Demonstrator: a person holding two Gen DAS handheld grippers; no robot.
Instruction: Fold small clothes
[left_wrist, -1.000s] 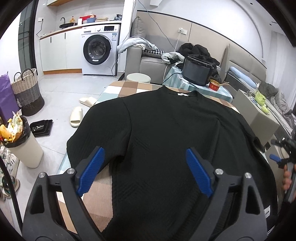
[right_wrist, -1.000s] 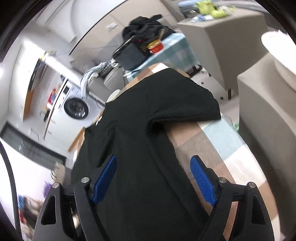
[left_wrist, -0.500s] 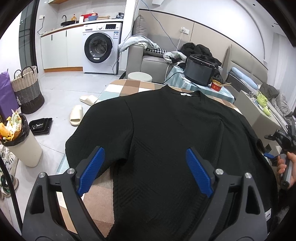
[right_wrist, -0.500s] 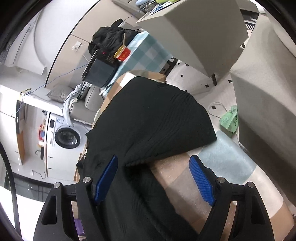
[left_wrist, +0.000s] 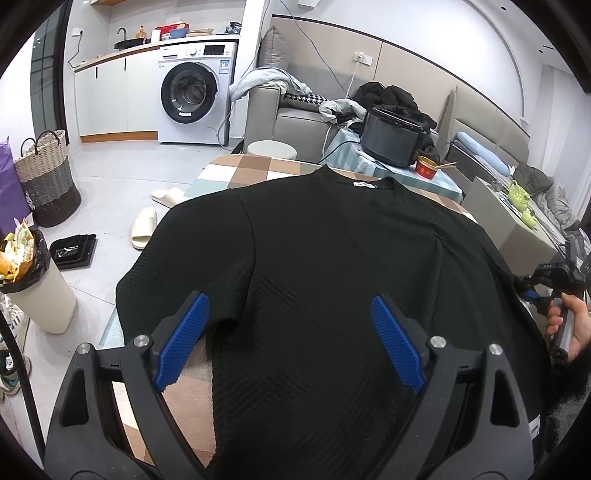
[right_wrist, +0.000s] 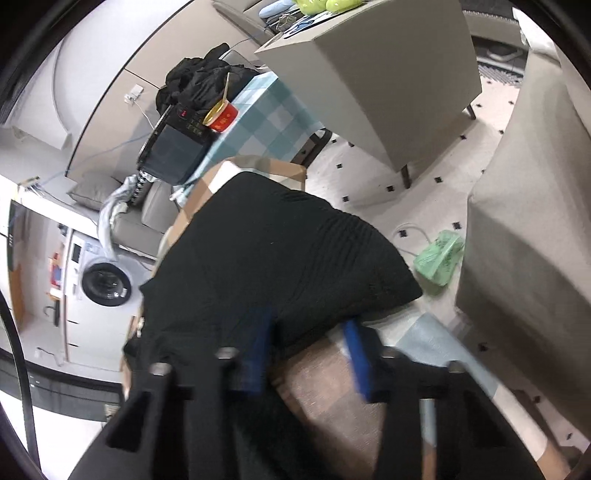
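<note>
Black ribbed knit top (left_wrist: 332, 280) lies spread flat on the checkered brown-and-teal table cover (left_wrist: 255, 166), collar at the far end. Left gripper (left_wrist: 291, 332) hovers over its near hem, jaws wide, holding nothing. Right gripper (right_wrist: 306, 350), blurred, has its blue pads narrowed around the right sleeve (right_wrist: 314, 258) edge, with a gap showing.

A black sweater (left_wrist: 332, 277) lies spread flat on a checked tabletop (left_wrist: 255, 168), collar at the far end and one short sleeve (left_wrist: 184, 266) draped over the left edge. The left gripper (left_wrist: 291, 339) hangs above the lower body of the sweater with its blue pads wide apart. At the right edge a hand (left_wrist: 565, 325) holds the right gripper (left_wrist: 532, 288) beside the other sleeve.
</note>
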